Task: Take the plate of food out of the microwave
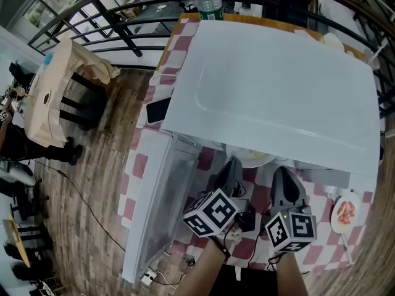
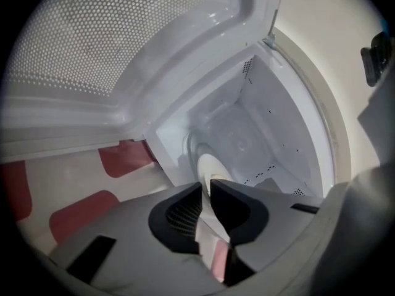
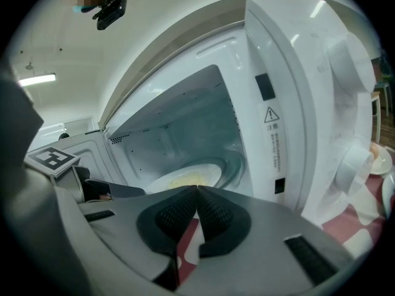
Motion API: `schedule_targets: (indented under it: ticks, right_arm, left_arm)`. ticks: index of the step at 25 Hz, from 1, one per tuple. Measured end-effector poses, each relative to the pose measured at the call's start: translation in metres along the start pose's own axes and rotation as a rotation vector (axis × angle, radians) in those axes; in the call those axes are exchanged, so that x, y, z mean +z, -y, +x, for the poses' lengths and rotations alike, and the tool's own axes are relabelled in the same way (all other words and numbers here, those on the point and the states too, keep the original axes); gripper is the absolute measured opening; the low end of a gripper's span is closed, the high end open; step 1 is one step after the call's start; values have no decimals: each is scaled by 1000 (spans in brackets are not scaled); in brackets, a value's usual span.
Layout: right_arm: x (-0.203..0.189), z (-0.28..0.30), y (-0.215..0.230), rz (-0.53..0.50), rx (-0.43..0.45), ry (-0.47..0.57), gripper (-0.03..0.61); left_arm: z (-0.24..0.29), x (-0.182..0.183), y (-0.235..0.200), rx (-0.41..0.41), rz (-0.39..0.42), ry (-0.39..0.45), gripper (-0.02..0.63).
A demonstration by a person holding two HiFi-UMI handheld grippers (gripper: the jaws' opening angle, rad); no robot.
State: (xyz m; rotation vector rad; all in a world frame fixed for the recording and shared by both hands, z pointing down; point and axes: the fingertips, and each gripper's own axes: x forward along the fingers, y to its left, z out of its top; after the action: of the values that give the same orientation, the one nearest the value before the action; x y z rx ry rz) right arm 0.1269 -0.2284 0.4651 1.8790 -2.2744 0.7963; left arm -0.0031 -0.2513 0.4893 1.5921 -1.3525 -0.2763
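**The plate waits inside the open microwave**

The microwave [image 1: 278, 85] sits on the surface [image 1: 139, 165], which has a red and white checked cloth. Its door [image 1: 154, 208] hangs wide open, out at 9 o'clock from the claws. The plate of food [image 3: 185, 179] lies flat on the floor of the oven, at 12 o'clock from both claws. It is round and pale, with a heap of yellowish food in the middle. I cannot tell what the food is.

The left claw [image 2: 205, 187] has its jaws a little apart, with nothing pinched between them. The plate's rim sits just past its tips. The right claw [image 3: 197, 189] is closed tight on nothing and points at the plate from outside the oven.

I think the plate is hard and smooth, so it may slip and could break if it drops. It may be a bit heavy with food on it. The near rim looks like the best spot to pinch, and the plate should stay flat so the food does not slide off.
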Motion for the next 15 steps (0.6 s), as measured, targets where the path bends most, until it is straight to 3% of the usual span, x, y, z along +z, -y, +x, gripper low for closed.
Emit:
schedule_targets:
  ticks: [7,15]
  right_arm:
    - [-8,0,-1,77,7,-26,40]
    - [-14,1,-5,179,32,-34,44]
  left_arm:
    - [-8,-2,-5,3,-5,-2,71]
    - [-20,-7,-13,16,-28,-1,71]
